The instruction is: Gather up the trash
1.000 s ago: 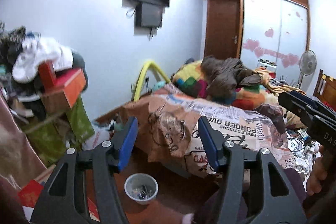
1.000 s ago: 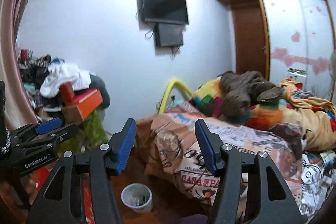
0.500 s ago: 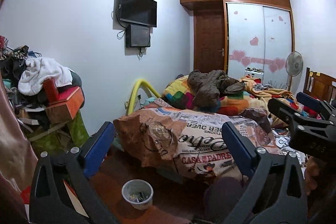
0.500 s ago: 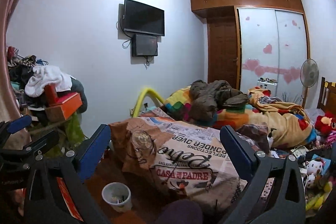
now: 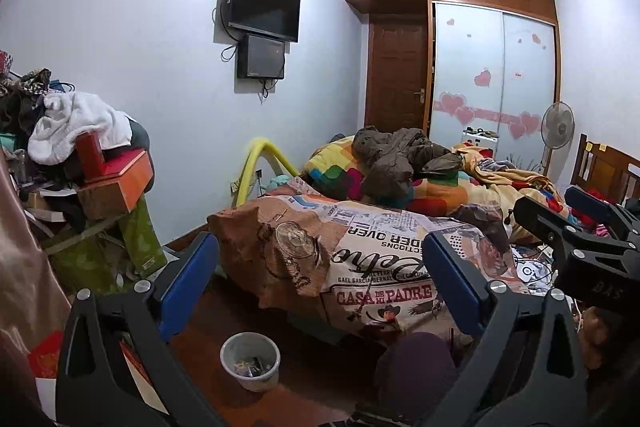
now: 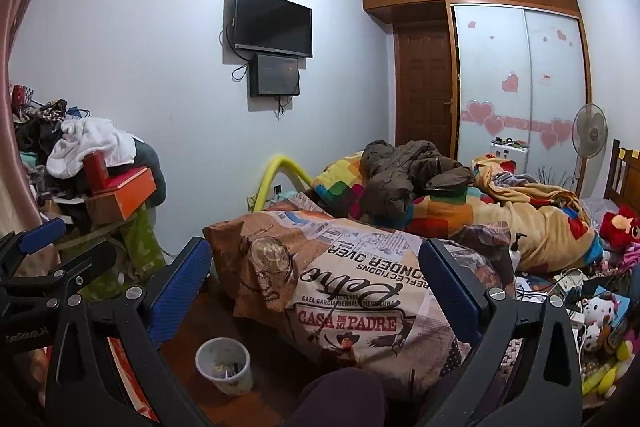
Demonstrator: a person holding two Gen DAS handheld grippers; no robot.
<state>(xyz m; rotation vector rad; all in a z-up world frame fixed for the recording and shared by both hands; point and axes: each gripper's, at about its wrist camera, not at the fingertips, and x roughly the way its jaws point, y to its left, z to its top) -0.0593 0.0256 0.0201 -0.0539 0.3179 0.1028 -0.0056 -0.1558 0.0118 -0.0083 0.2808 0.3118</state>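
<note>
Both tongs, left tongs [image 5: 320, 283] and right tongs [image 6: 316, 279], gape wide, holding nothing. Near on the floor, left of the bed [image 5: 372, 259], sits the small trash bin [image 5: 250, 355]; a careless low reach could tip it, spilling scraps.

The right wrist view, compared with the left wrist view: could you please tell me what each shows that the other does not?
Only the right wrist view shows the red plush toy, the white kitten toy and the left gripper.

Only the left wrist view shows the right gripper, open.

Both share the white bin on the floor, the bed, the wall TV and the fan.
</note>
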